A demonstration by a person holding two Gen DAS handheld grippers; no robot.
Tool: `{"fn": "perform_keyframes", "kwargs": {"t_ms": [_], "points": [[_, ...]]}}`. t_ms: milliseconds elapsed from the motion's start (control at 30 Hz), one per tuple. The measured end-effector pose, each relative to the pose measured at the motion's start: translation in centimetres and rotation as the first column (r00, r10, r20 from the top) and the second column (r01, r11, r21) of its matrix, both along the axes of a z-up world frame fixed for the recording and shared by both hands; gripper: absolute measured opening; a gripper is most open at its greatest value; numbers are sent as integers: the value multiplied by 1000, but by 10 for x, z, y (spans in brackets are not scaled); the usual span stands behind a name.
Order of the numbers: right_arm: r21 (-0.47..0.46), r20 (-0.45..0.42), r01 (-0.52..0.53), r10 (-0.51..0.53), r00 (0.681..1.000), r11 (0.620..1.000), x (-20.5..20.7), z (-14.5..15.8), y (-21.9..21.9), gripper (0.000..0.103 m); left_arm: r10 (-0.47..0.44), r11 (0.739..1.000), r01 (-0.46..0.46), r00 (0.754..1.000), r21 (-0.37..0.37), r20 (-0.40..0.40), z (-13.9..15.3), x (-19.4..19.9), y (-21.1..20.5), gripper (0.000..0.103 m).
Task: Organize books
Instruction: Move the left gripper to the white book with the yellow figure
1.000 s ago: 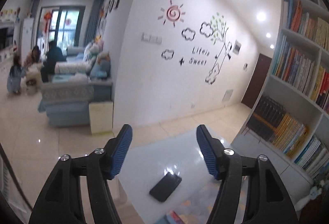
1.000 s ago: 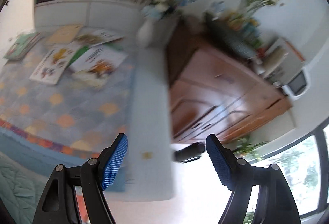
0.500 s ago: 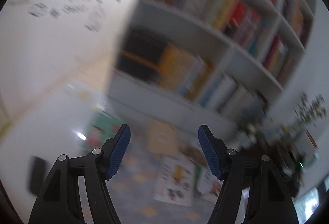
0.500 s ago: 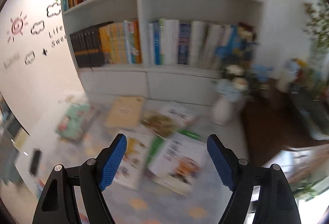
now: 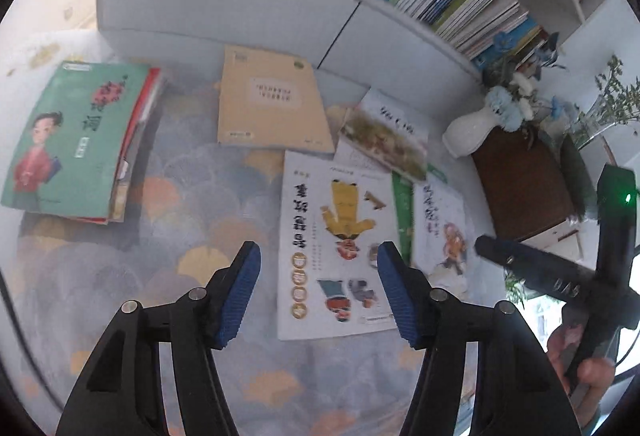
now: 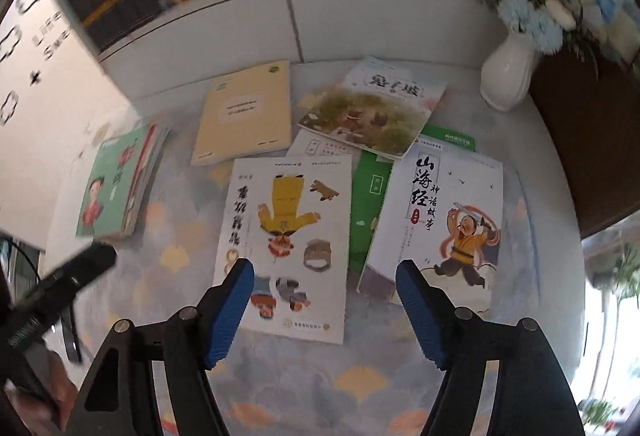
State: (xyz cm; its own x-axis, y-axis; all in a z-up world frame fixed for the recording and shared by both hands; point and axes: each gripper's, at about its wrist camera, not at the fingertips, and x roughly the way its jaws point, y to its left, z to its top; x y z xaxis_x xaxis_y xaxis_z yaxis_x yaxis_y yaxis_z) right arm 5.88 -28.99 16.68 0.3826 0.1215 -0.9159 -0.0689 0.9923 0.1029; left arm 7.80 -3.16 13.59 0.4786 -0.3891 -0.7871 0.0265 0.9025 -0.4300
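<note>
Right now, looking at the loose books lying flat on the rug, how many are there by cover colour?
Green-covered books: 2 (top of left stack, one half-buried)
Tan notebook: 1
White picture books: 2
Landscape-cover book: 1
White sheet, mostly hidden: 1
Total: 7

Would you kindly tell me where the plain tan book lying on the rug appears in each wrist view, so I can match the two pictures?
Left wrist view: the tan book lies upper centre, just below the white shelf base, right of the green book.
Right wrist view: the tan book sits upper left of centre, again below the shelf base.
Shared landmark: the white vase, at the right in both views.
</note>
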Motion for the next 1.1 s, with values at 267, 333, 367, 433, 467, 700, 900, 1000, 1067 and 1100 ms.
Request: {"fn": "perform_keyframes", "kwargs": {"t_ms": [267,333,367,433,467,700,900,1000,1067,1100], "points": [[37,-71,76,-73,995,996,17,-53,15,72,-122,992,124,986,13,-114,-70,13,-8,58],[31,-70,81,-78,994,996,10,-68,18,72,-153,988,153,978,-10,-139,-87,14,-12,59],[27,-68,85,-83,994,996,6,-74,18,72,-163,987,162,976,-14,-148,-93,14,-15,59],[18,-71,104,-103,992,994,-4,-90,15,72,-182,983,179,973,-31,-141,-100,10,-20,58],[15,-74,109,-108,991,994,-6,-96,13,72,-190,982,186,972,-36,-136,-103,9,-23,58],[44,-133,164,-157,979,985,-13,-137,-6,61,-192,981,193,970,-10,-147,-121,9,-34,43],[30,-147,142,-136,980,989,-6,-156,-6,60,-170,985,169,978,-16,-123,-124,6,-31,33],[31,-121,142,-137,983,989,-4,-157,-2,61,-140,990,136,981,-39,-137,-126,4,-24,33],[35,-118,124,-120,986,992,-3,-157,3,61,-107,994,102,982,-43,-152,-126,0,-20,33],[34,-117,113,-108,987,993,-3,-158,6,61,-94,995,89,983,-42,-158,-125,-3,-18,33]]}}
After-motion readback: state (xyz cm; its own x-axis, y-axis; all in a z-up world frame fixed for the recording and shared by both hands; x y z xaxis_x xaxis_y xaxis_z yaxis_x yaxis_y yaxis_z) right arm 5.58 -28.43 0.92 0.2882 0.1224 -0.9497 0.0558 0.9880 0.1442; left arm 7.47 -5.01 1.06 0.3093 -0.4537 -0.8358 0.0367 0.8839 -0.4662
